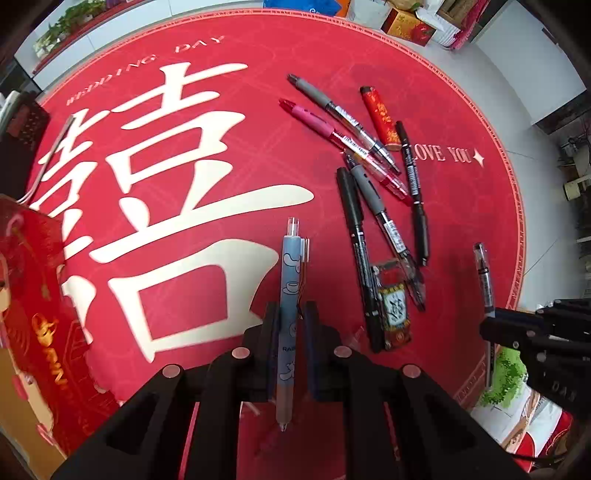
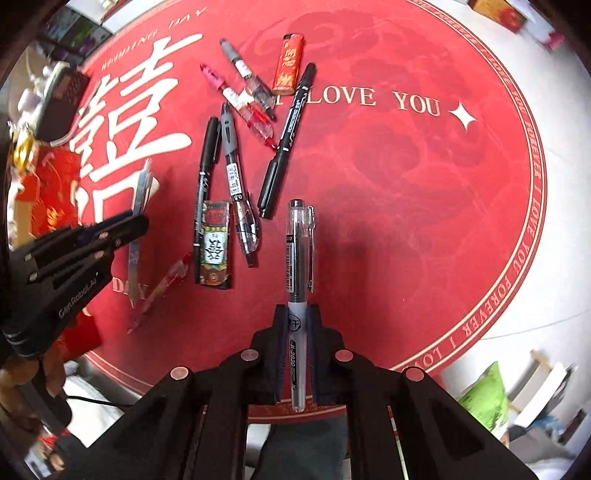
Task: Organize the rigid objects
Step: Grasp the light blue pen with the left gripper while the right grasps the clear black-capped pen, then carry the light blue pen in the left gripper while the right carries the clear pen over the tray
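Note:
My left gripper (image 1: 291, 314) is shut on a light blue cartoon pen (image 1: 291, 280), held above the red round mat (image 1: 207, 229). My right gripper (image 2: 297, 314) is shut on a clear capped gel pen (image 2: 300, 258); that pen also shows in the left wrist view (image 1: 484, 273). On the mat lies a loose pile: a pink pen (image 1: 332, 133), grey-grip pens (image 1: 343, 118), black markers (image 1: 356, 236), a red lighter (image 1: 380, 118) and a dark lighter (image 1: 391, 306). The pile lies ahead and to the left in the right wrist view (image 2: 236, 158).
A red gift box (image 1: 37, 314) stands at the left edge of the mat. Boxes and bags (image 1: 406, 26) stand beyond the mat's far edge. A green-printed box (image 1: 517, 398) sits at the right front. A loose red pen (image 2: 162, 288) lies near the left gripper.

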